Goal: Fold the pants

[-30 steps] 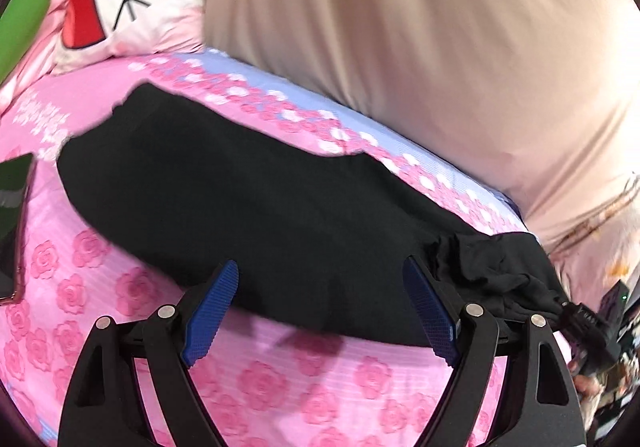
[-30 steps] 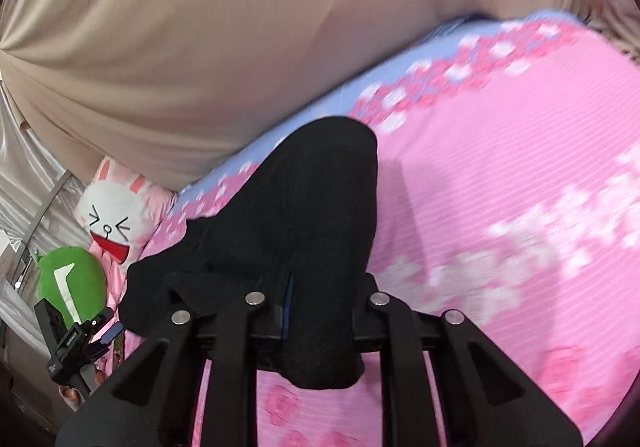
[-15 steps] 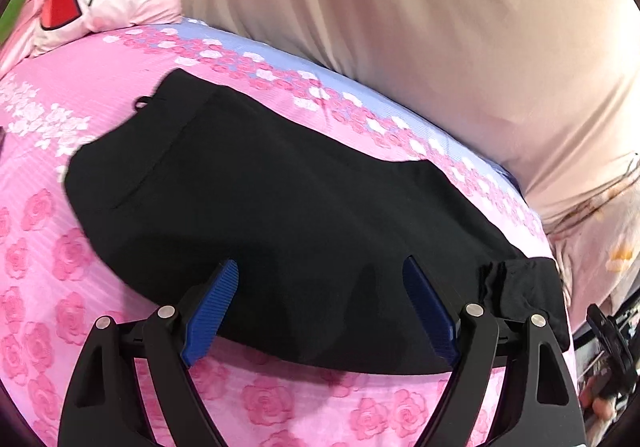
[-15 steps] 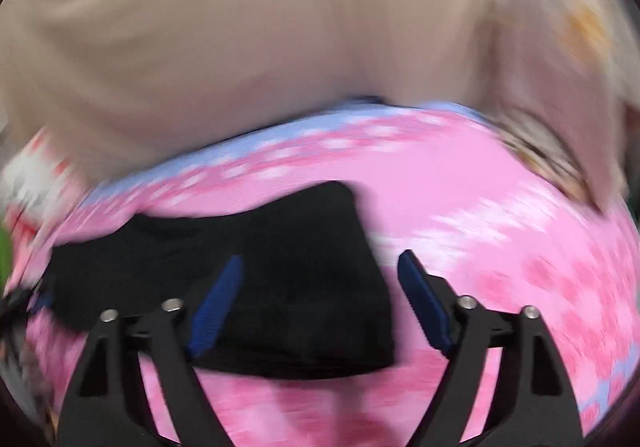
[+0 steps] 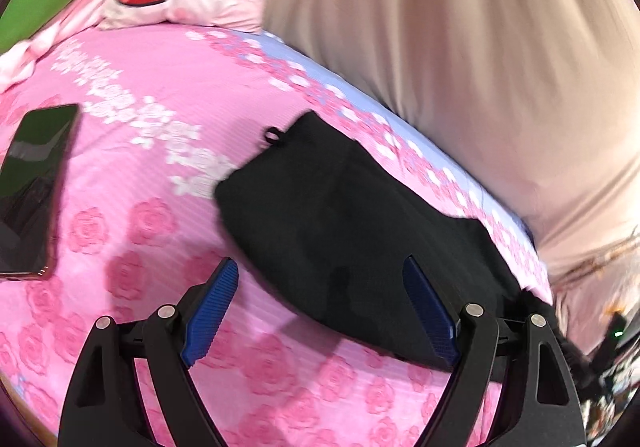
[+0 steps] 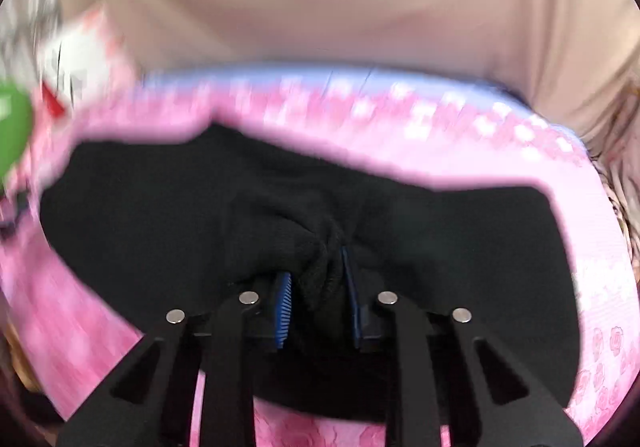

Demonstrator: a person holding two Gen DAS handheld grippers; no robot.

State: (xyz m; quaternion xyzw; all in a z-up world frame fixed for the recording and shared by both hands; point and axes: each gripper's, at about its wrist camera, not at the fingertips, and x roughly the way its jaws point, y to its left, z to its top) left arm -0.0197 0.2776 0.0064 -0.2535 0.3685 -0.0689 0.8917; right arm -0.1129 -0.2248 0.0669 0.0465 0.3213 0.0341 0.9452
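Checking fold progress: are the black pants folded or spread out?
Partly folded: black pants lie doubled on the pink bedsheet; right gripper is closing on bunched fabric.

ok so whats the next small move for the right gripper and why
Probably finish the pinch, then lift that edge. The right gripper is closing with a bunch of the black pants between its pads, while the left gripper hangs open above the pink sheet.
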